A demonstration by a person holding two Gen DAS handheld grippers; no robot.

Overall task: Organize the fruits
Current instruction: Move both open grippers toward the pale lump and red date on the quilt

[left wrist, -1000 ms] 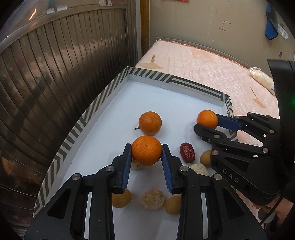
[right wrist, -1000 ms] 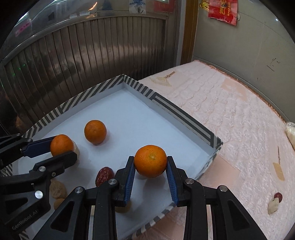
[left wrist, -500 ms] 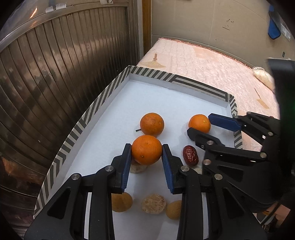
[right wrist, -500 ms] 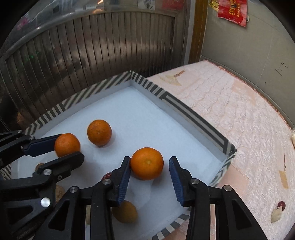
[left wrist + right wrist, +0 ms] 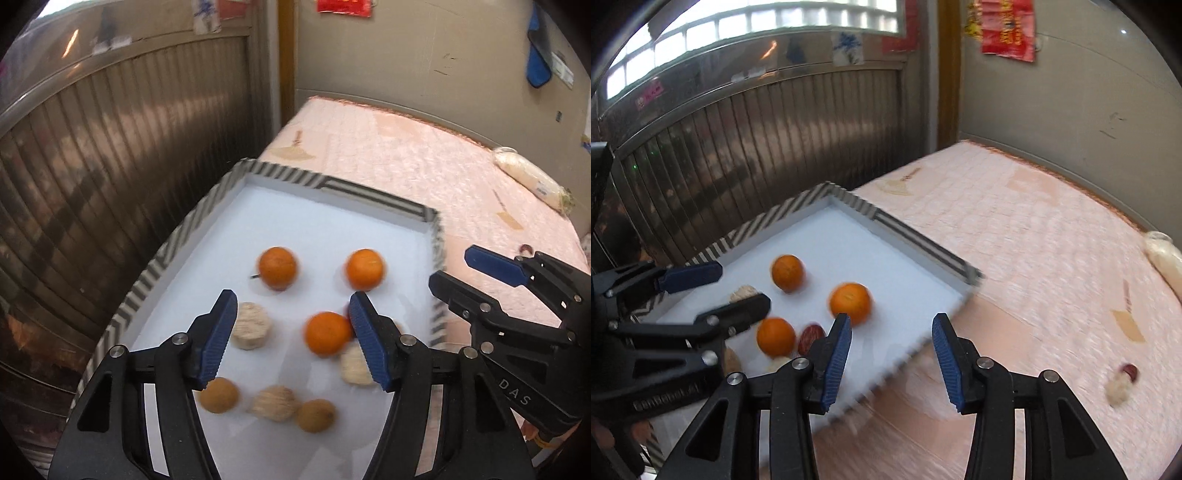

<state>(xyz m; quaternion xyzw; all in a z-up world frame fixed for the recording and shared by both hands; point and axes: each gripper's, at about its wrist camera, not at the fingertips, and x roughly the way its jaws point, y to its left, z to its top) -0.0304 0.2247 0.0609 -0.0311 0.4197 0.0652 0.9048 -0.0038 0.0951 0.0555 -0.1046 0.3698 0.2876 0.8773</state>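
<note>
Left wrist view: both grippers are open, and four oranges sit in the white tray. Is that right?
Not quite. The left wrist view shows three oranges in the tray, not four. Both the left gripper and the right gripper are indeed open and hold nothing.

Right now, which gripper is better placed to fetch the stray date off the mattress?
Right. The right gripper is open over the mattress, nearer the date; the left gripper hangs over the tray.
</note>
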